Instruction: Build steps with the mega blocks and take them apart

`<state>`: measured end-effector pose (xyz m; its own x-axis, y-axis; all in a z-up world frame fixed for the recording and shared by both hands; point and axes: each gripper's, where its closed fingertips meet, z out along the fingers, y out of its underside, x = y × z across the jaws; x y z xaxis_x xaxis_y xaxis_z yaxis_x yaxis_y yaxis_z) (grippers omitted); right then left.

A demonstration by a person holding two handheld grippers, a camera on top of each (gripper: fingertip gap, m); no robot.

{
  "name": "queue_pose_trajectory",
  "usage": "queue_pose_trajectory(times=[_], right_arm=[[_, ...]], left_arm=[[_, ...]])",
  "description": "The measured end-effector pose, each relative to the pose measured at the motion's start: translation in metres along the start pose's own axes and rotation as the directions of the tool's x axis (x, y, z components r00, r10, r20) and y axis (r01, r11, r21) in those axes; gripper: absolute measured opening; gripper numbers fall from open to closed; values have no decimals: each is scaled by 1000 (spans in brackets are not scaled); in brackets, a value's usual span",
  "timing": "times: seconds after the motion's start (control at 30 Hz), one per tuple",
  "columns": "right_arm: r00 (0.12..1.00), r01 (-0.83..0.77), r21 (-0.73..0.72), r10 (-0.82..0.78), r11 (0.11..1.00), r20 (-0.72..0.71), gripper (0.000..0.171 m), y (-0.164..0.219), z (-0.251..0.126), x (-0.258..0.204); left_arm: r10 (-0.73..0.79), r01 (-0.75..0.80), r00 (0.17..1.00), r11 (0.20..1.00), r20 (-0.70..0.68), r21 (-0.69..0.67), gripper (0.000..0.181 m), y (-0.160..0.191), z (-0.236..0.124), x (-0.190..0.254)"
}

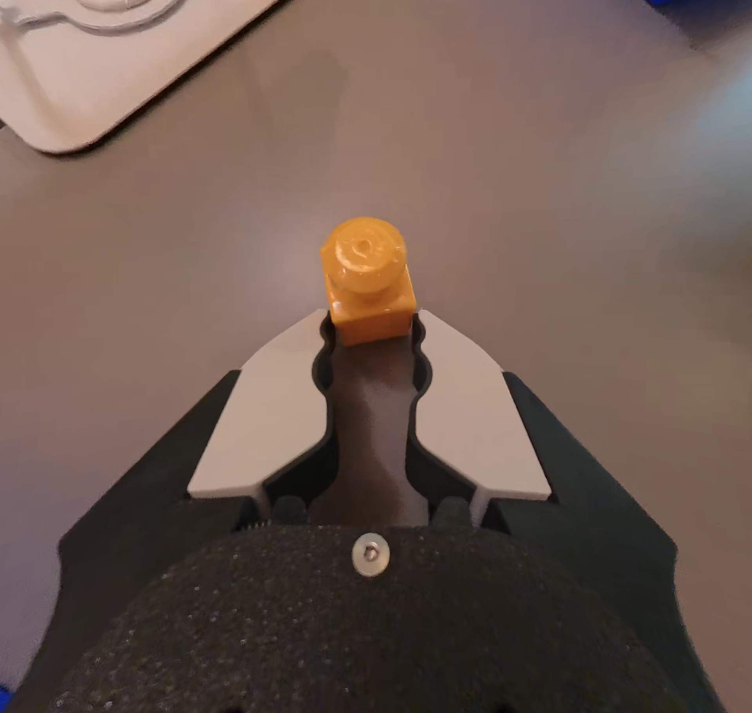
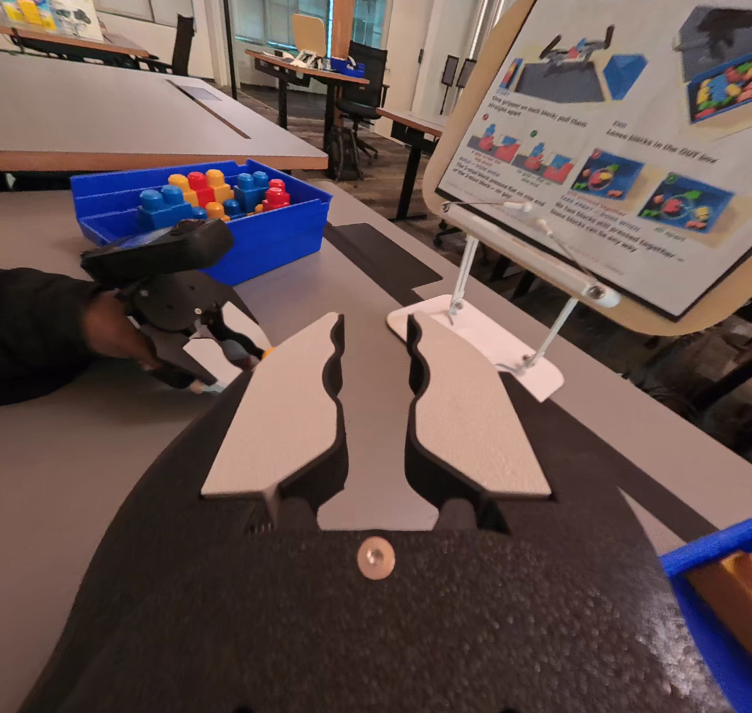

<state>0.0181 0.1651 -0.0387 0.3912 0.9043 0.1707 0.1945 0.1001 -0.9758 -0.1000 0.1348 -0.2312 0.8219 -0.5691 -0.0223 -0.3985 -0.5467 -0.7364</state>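
Note:
An orange one-stud mega block sits between the fingertips of my left gripper, stud facing the camera, just above the grey table. The jaws are closed onto its sides. In the right wrist view the left gripper is held by a hand in a black sleeve low over the table, with a bit of the orange block showing. My right gripper is open and empty, above the table to the right of the left one. Several blue, yellow and red blocks lie in a blue bin at the back left.
An instruction board stands on a white base at the right; the base also shows in the left wrist view. A second blue bin's corner is at the lower right. A dark mat lies on the table behind. Spacing between my two grippers at the tips: around 25 cm.

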Motion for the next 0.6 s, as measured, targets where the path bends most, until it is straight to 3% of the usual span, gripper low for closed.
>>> queue_pose_trajectory(times=[0.27, 0.43, 0.6], right_arm=[[999, -22, -41, 24, 999, 39, 29, 18, 14, -16], [999, 10, -77, -6, 997, 48, 29, 25, 17, -26], [997, 21, -115, -12, 993, 79, 34, 28, 23, -50]], left_arm=[[73, -73, 992, 997, 98, 1, 37, -10, 11, -4], [153, -170, 972, 982, 178, 87, 37, -35, -10, -3], [292, -363, 884, 921, 365, 141, 37, -64, -39, 6]])
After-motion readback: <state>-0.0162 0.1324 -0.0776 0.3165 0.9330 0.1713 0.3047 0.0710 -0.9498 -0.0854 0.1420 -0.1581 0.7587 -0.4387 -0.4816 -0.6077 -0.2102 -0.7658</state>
